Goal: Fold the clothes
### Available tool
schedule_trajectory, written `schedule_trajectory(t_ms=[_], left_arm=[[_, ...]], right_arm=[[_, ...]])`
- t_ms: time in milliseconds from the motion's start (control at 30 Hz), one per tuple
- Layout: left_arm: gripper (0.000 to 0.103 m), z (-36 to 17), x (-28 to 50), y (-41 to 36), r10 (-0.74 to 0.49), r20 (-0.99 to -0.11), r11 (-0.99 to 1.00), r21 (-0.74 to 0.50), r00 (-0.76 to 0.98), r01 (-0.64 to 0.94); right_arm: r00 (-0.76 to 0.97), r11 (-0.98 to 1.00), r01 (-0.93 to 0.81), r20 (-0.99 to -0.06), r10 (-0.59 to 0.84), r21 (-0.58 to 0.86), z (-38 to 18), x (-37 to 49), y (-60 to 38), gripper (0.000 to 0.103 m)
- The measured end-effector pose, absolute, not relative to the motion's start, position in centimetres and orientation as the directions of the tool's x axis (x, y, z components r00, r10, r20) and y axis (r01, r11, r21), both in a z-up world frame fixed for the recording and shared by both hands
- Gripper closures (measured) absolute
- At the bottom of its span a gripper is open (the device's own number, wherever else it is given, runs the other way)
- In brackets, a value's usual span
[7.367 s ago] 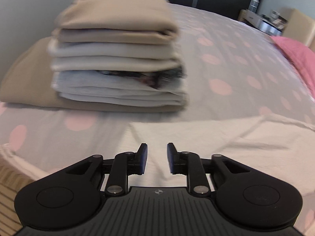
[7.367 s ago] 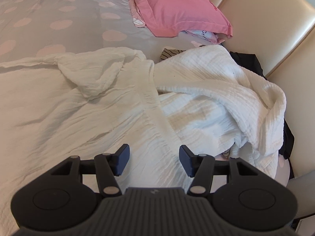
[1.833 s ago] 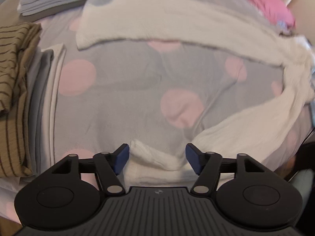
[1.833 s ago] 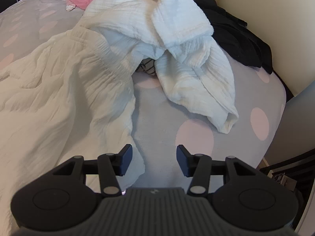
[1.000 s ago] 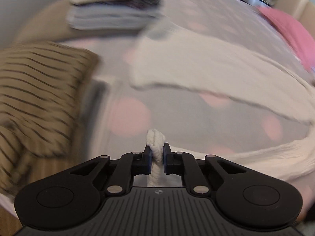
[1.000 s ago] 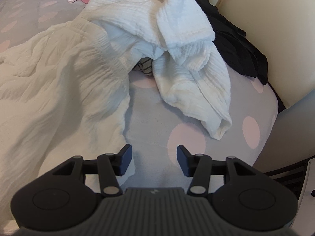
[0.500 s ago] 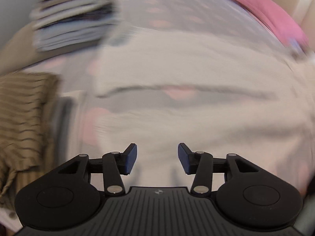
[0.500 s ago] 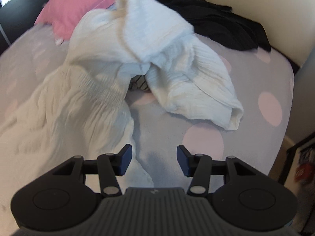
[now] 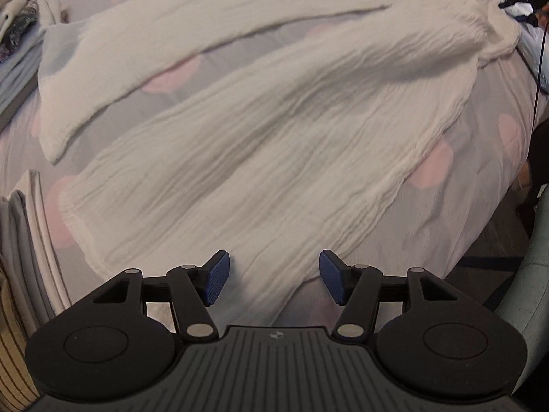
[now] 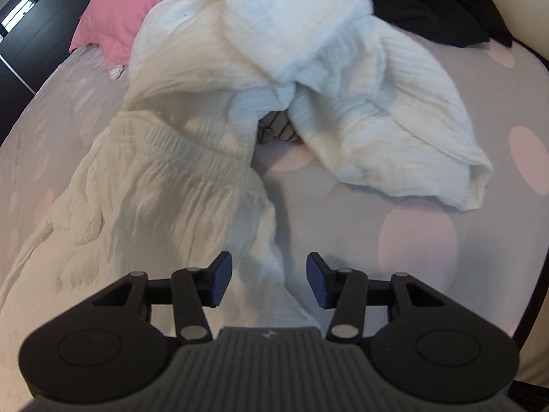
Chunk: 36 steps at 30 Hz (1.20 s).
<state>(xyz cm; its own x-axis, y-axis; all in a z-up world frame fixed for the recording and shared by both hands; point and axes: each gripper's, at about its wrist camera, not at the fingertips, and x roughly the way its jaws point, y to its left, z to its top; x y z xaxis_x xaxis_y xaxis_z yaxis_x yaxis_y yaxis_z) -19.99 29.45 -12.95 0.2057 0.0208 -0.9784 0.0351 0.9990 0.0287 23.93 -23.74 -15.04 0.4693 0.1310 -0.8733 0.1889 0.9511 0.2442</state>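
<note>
Beneath my fingers [image 10: 219, 281] spreads a grey bed [image 10: 429, 267] dotted pink. Far ahead stand a cream headboard [image 10: 514, 0] and a dark cabinet [image 10: 31, 27].

Trousers [image 9: 260, 144] spread on bed [image 9: 507, 130]; pillow [image 10: 137, 10] behind; folded stack [image 9: 20, 240] left.

A grey bedsheet with pale pink dots [image 10: 405, 240] covers the bed. A pink pillow [image 10: 137, 3] lies at its far end, beside dark cabinet fronts [image 10: 31, 24]. A cream padded headboard [image 10: 528, 3] rises along the right edge. In the left wrist view, a thin dark cable [image 9: 539, 68] hangs at the right.
</note>
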Motion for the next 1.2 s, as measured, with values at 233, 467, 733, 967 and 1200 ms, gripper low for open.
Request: schedule_trajectory(t_ms=[233,467,733,967,1200], left_arm=[[0.042,-14.6,-20.6,28.4,0.068,-0.985,0.990,0.086,0.159,0.113],[0.098,-13.5,-20.9,29.1,0.106,-0.979,0.988,0.124,0.174,0.094],[0.100,-8.2,-21.8,30.8,0.109,-0.958,0.994,0.103,0.266,-0.038],[0.100,-5.8,-22.9,28.7,0.111,-0.958,0.992,0.124,0.265,0.032],[0.100,-8.1,-23.3,28.4,0.110,-0.972,0.990,0.124,0.207,0.059]], right_arm=[[0.429,0.979,0.119,-0.898,0.099,0.165,-16.1,24.4,-22.3,0.061],[0.472,0.979,0.123,-0.877,0.088,0.164,-13.9,24.5,-21.8,0.093],[0.548,0.927,0.292,-0.836,0.038,0.233,-9.5,21.5,-25.6,0.093],[0.480,0.891,0.416,-0.876,-0.045,0.183,-9.0,19.0,-28.1,0.093],[0.475,0.896,0.413,-0.878,-0.061,0.161,-9.4,18.1,-28.0,0.093]])
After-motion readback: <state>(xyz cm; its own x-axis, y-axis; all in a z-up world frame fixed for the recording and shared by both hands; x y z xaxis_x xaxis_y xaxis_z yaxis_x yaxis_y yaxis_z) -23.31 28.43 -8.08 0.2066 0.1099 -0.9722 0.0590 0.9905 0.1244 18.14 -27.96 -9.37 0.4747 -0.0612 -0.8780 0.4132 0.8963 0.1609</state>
